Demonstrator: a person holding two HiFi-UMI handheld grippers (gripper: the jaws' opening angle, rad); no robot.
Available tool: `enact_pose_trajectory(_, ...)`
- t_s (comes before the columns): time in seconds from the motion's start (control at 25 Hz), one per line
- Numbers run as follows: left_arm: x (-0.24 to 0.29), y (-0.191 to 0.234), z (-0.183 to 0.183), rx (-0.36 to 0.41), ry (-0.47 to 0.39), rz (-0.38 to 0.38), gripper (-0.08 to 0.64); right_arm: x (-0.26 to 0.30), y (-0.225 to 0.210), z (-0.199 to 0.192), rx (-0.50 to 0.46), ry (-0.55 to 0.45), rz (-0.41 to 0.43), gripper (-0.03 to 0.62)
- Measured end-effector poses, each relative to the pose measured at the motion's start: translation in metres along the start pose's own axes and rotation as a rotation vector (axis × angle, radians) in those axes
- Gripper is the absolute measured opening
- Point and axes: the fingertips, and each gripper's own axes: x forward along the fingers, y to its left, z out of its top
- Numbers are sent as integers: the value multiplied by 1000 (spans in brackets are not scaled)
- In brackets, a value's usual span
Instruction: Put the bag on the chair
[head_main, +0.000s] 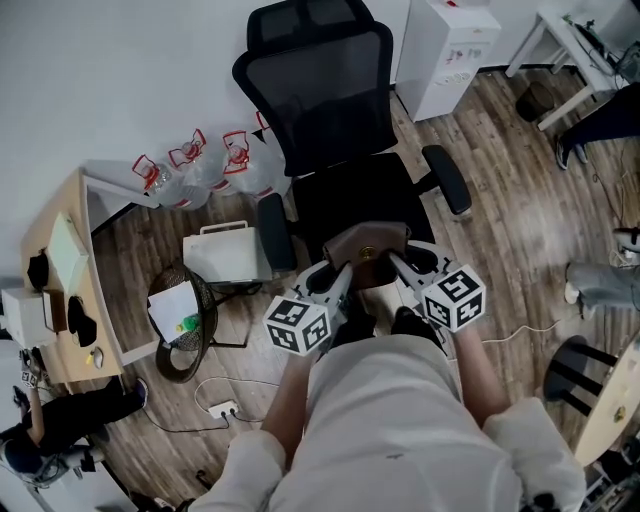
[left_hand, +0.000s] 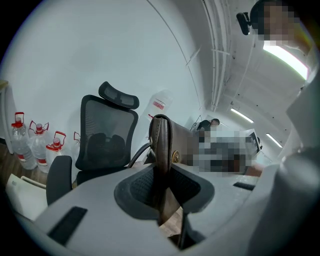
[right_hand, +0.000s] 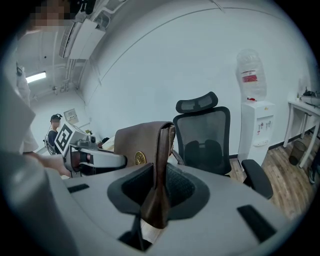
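While the left gripper (head_main: 343, 272) and the right gripper (head_main: 397, 262) each have their fingers clamped on one end of the brown bag (head_main: 366, 243), it hangs between them over the near edge of the black chair (head_main: 335, 120).

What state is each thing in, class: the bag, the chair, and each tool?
bag: lifted, gripped at both ends, not yet on the chair
chair: seat empty
left tool: shut on the bag
right tool: shut on the bag
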Motion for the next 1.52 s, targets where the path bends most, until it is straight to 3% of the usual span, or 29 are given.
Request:
enact_pose_trajectory(0.64, -3, 14, -7, -13, 37, -39, 60, 11, 6, -8, 22, 44, -39, 84)
enact_pose_trajectory(1.52, 51, 54, 28, -79, 50, 113, 60, 68, -57, 29, -13, 115, 115, 87)
